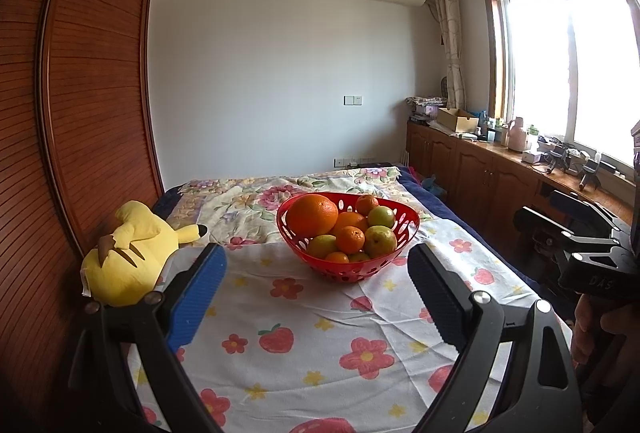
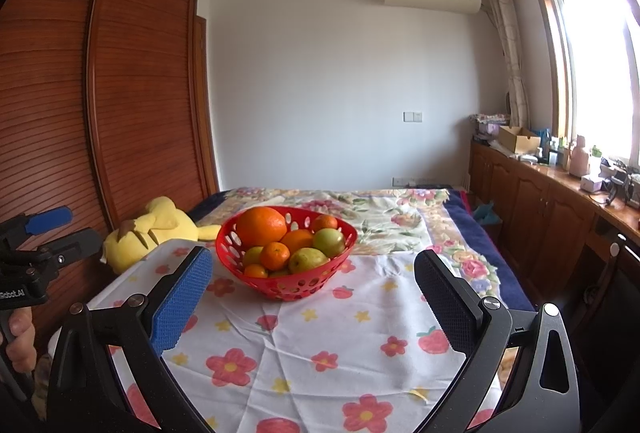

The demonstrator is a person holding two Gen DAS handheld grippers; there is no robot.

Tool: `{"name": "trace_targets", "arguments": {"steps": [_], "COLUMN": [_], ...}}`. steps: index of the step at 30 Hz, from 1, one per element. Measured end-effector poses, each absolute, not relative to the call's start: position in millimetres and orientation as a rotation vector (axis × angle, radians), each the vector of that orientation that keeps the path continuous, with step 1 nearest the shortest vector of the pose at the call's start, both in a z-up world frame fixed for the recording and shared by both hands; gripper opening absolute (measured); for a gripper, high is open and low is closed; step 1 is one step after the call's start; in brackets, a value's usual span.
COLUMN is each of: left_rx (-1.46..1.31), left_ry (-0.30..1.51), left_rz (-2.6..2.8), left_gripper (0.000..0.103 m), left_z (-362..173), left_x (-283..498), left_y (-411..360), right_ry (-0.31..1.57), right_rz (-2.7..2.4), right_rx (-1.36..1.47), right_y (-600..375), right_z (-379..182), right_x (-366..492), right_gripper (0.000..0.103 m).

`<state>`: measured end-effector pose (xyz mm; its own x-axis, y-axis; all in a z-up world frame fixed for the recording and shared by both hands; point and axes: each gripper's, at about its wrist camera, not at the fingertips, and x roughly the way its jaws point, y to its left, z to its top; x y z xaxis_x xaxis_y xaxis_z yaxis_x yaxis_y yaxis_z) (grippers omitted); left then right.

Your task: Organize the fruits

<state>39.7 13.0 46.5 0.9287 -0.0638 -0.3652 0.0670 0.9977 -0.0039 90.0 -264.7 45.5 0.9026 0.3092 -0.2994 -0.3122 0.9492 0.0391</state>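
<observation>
A red perforated bowl (image 1: 384, 229) (image 2: 230, 251) stands on a white cloth with flowers and strawberries (image 1: 304, 345) (image 2: 316, 345). It holds a big orange (image 1: 312, 214) (image 2: 261, 225), several small oranges (image 1: 350, 239) (image 2: 274, 255) and green fruits (image 1: 380, 241) (image 2: 329, 242). My left gripper (image 1: 316, 293) is open, short of the bowl, nothing between its blue and black fingers. My right gripper (image 2: 314, 297) is open too, also empty, with the bowl ahead and slightly left. Each gripper shows at the edge of the other's view, held by a hand.
A yellow plush toy (image 1: 128, 253) (image 2: 148, 233) lies left of the bowl against a wooden wardrobe (image 1: 80, 113). The cloth covers a bed with a floral quilt (image 1: 248, 201). A low wooden cabinet (image 1: 480, 165) with clutter runs along the right under the window.
</observation>
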Motion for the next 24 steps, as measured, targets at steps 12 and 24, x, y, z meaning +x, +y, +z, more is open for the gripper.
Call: {"name": "trace_targets", "arguments": {"steps": [12,24], "left_rx": [0.01,0.009], "left_ry": [0.373,0.372], "left_rz": [-0.068,-0.068], "left_gripper": [0.093,0.093], "left_z": [47.5,48.0], "left_x": [38.5,37.9], "left_y": [12.8,12.6], "right_ry": [0.309,0.308], "right_rz": [0.323,0.324], "right_rx": [-0.01,-0.013], "right_y": [-264.1,-263.2], "right_z": [45.4,45.2], "right_x": [89.5,88.9], "right_gripper": [0.102,0.102]}}
